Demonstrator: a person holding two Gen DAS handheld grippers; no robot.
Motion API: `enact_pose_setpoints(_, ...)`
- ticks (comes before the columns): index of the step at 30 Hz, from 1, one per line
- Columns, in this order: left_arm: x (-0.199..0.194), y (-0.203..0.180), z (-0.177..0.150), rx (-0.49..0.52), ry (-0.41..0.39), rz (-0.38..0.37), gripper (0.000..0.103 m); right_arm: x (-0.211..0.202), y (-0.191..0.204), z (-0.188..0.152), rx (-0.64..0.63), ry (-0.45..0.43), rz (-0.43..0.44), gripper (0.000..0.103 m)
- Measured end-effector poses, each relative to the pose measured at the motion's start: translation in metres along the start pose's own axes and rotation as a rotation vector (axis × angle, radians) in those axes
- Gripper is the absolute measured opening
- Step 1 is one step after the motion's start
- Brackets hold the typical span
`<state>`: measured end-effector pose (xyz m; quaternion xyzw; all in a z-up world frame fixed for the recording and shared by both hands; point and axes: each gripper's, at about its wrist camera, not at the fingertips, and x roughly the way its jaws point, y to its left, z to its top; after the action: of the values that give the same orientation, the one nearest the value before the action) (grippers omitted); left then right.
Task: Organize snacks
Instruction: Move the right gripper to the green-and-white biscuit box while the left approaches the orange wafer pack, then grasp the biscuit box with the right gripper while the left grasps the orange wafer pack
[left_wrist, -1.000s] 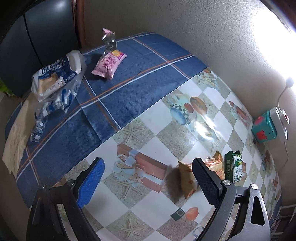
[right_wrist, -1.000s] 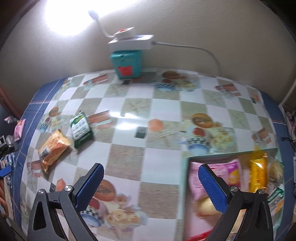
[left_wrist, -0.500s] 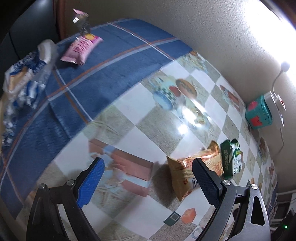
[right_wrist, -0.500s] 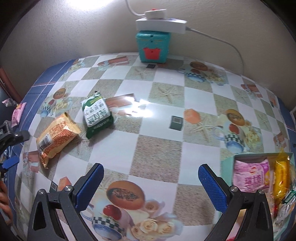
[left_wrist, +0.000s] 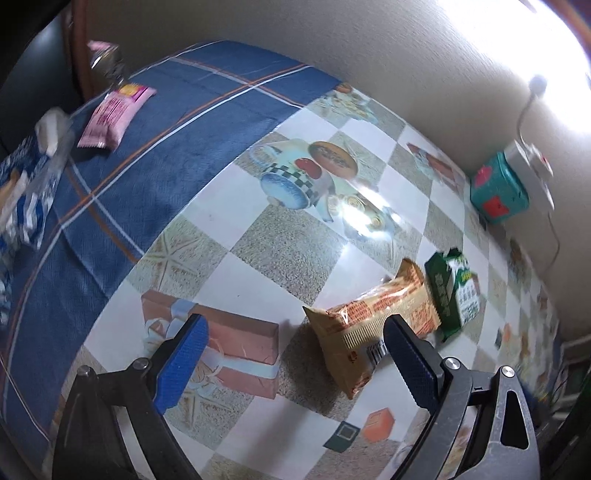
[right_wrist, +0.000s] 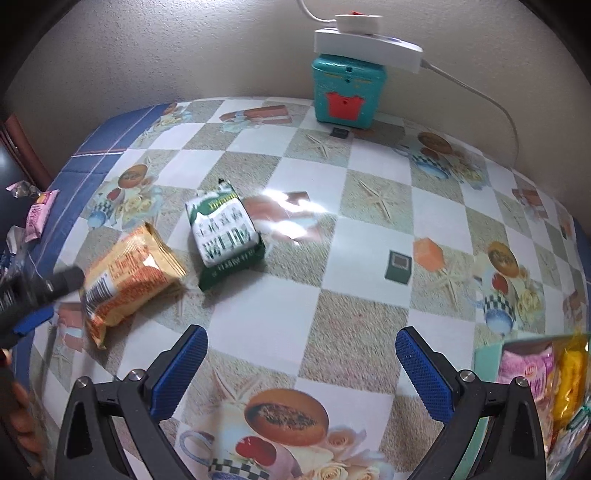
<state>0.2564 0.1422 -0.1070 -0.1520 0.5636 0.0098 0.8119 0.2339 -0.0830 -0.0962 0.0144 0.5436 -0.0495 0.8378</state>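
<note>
Surface: a table (right_wrist: 354, 295) covered with a checked picture cloth is set against a pale wall; a blue plaid cloth (left_wrist: 155, 155) lies at its far end.
Left gripper (left_wrist: 295, 354): its jaws are held wide apart, with nothing between the pads; the orange snack packet (left_wrist: 369, 321) lies just beyond its right finger.
Right gripper (right_wrist: 301, 373): it is spread wide and empty, above bare cloth.
Snacks: the green packet (right_wrist: 225, 240) lies just beside the orange one; a pink packet (left_wrist: 114, 114) rests on the blue cloth.
Box: an open teal box (right_wrist: 487, 362) holding pink and yellow packets is seen at the right edge.
Wall side: a teal tin (right_wrist: 347, 88) is topped by a white power strip (right_wrist: 365, 46).
</note>
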Motion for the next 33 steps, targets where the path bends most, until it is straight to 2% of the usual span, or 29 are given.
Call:
enact_pose_setpoints(6, -0.005, -0.014, 0.0, 0.111, -0.044, -0.038, 0.096, -0.004, 0.001, 0.03, -0.011, -0.023, 0.014, 0.103)
enact_pose_setpoints(10, 0.0, -0.032, -0.004, 0.236, -0.061, 0.002, 0.096, -0.006, 0.008, 0.052, -0.038, -0.039, 0.057, 0.103)
enact_pose_setpoints(15, 0.006, -0.052, -0.011, 0.351, -0.078, 0.022, 0.096, 0.006, 0.029, 0.068, -0.104, -0.007, 0.076, 0.102)
enact_pose_setpoints(20, 0.014, -0.064, -0.015, 0.398, -0.088, 0.035, 0.096, 0.026, 0.041, 0.068, -0.131, 0.042, 0.068, 0.1)
enact_pose_setpoints(27, 0.022, -0.068, -0.015, 0.411, -0.103, 0.064, 0.094, 0.042, 0.053, 0.071, -0.169, 0.069, 0.073, 0.086)
enact_pose_setpoints(31, 0.022, -0.069, -0.014, 0.405, -0.107, 0.063, 0.08, 0.045, 0.06, 0.074, -0.183, 0.078, 0.09, 0.075)
enact_pose_setpoints(33, 0.023, -0.069, -0.014, 0.402, -0.099, 0.053, 0.073, 0.046, 0.061, 0.074, -0.182, 0.08, 0.091, 0.058)
